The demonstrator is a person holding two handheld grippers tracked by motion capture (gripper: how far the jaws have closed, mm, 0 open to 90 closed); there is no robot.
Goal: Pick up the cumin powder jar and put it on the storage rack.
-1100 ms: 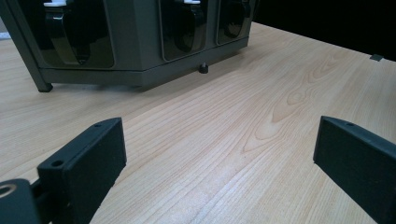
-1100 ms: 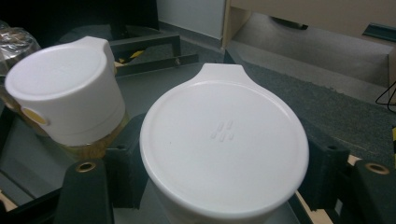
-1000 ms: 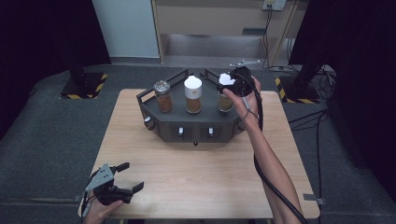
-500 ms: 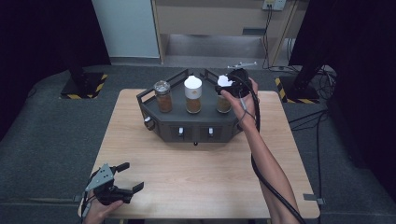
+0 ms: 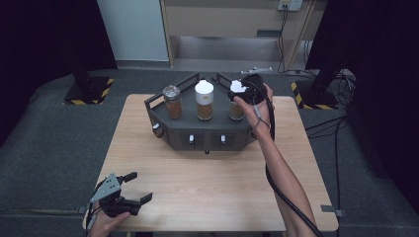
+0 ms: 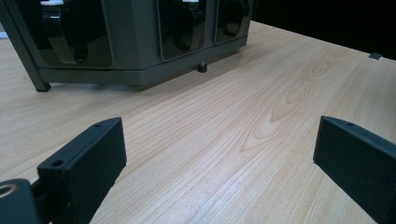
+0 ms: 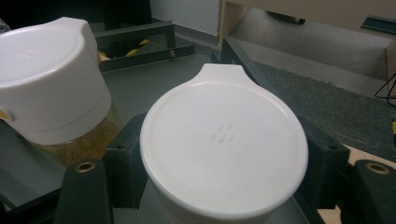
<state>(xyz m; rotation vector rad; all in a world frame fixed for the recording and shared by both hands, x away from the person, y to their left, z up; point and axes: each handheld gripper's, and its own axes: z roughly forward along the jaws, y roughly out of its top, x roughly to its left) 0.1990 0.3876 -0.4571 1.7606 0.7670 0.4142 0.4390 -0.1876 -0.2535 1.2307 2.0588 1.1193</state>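
A dark six-sided rack (image 5: 197, 136) stands at the far middle of the wooden table and carries three spice jars on top. The left jar (image 5: 172, 101) has a silver lid. The middle jar (image 5: 204, 99) (image 7: 46, 74) has a tall white cap. My right gripper (image 5: 244, 91) (image 7: 224, 163) is shut on the white cap (image 5: 237, 88) (image 7: 224, 140) of the right jar (image 5: 236, 111), one black jaw on each side of it. My left gripper (image 5: 141, 186) (image 6: 219, 149) rests open and holds nothing near the table's front left corner, pointing toward the rack (image 6: 135, 42).
Bare wooden tabletop (image 5: 222, 182) lies between the rack and the front edge. The rack's front face has small white knobs (image 5: 191, 139). The right gripper's cable (image 5: 269, 168) trails along the forearm. Dark floor surrounds the table.
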